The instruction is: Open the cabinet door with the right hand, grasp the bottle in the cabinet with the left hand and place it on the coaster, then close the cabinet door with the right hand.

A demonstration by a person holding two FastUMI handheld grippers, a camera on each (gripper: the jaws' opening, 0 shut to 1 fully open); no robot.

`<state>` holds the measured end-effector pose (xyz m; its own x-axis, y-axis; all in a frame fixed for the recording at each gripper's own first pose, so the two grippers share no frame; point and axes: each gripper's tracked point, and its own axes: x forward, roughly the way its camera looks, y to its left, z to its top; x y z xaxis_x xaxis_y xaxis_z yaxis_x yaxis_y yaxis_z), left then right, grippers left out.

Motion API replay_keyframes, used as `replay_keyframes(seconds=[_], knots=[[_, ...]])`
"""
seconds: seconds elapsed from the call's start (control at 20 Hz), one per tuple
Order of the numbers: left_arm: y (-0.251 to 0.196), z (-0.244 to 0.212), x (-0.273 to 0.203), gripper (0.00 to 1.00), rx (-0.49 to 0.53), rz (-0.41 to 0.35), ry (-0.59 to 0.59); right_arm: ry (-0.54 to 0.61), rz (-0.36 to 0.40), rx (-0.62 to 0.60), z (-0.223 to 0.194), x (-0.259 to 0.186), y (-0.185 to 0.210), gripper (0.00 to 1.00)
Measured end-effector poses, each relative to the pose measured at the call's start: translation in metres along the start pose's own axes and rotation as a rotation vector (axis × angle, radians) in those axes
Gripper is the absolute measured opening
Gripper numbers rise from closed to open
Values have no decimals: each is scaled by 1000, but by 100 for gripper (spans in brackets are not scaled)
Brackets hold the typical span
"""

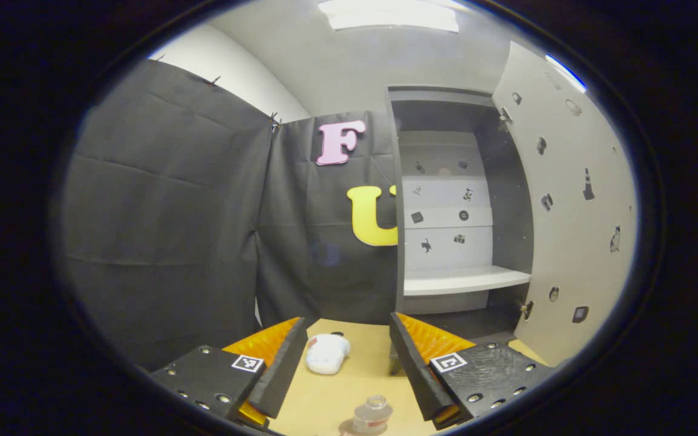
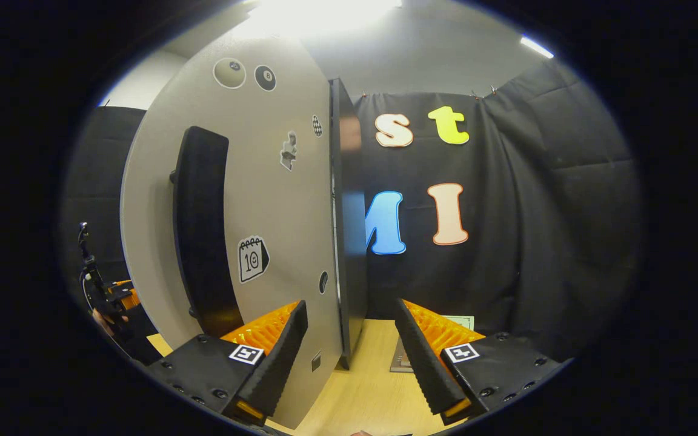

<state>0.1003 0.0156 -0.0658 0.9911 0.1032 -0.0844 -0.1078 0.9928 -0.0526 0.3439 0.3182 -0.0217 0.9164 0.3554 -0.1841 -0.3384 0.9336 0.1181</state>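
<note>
— Between our left gripper's [image 1: 346,369] spread fingers, low and close, stands the bottle [image 1: 372,415], clear with an open mouth, upright on the desk [image 1: 361,387]; we can't make out the coaster under it. Farther ahead between the fingers lies a white crumpled thing [image 1: 327,353]. Nothing is pinched.

— And the cabinet [image 1: 446,200]?

— Ahead and right of those fingers, standing open, its white shelf [image 1: 464,280] bare, the cabinet door [image 1: 567,200] swung out at the far right.

— So we judge the bottle's placing done, and closing the door is the step in hand.

— Agreed. Our right gripper [image 2: 349,357] has its fingers spread too, gripping nothing. The door's edge [image 2: 342,242] runs up just beyond the gap between them, its face and long dark handle [image 2: 200,230] off past the left finger.

— Next we'd bring the right fingers against the door's outer face or handle and push it round toward the cabinet, keeping the left gripper and the bottle out of its sweep.
</note>
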Motion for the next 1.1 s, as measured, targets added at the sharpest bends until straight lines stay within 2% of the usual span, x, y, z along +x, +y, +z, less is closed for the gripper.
replay_keyframes(seconds=[0.4, 0.55, 0.8, 1.1], knots=[[18, -2, 38, 83, -35, -52, -2, -3, 39, -9, -2, 7, 50, 93], [24, -3, 49, 83, -38, -62, -1, -1, 32, 23, -4, 14, 60, 93], [45, -8, 57, 83, -34, -57, 3, 6, 50, 35, -5, 29, 76, 93], [74, -14, 65, 83, -47, -28, 10, 14, 105, 50, -8, 49, 111, 93]])
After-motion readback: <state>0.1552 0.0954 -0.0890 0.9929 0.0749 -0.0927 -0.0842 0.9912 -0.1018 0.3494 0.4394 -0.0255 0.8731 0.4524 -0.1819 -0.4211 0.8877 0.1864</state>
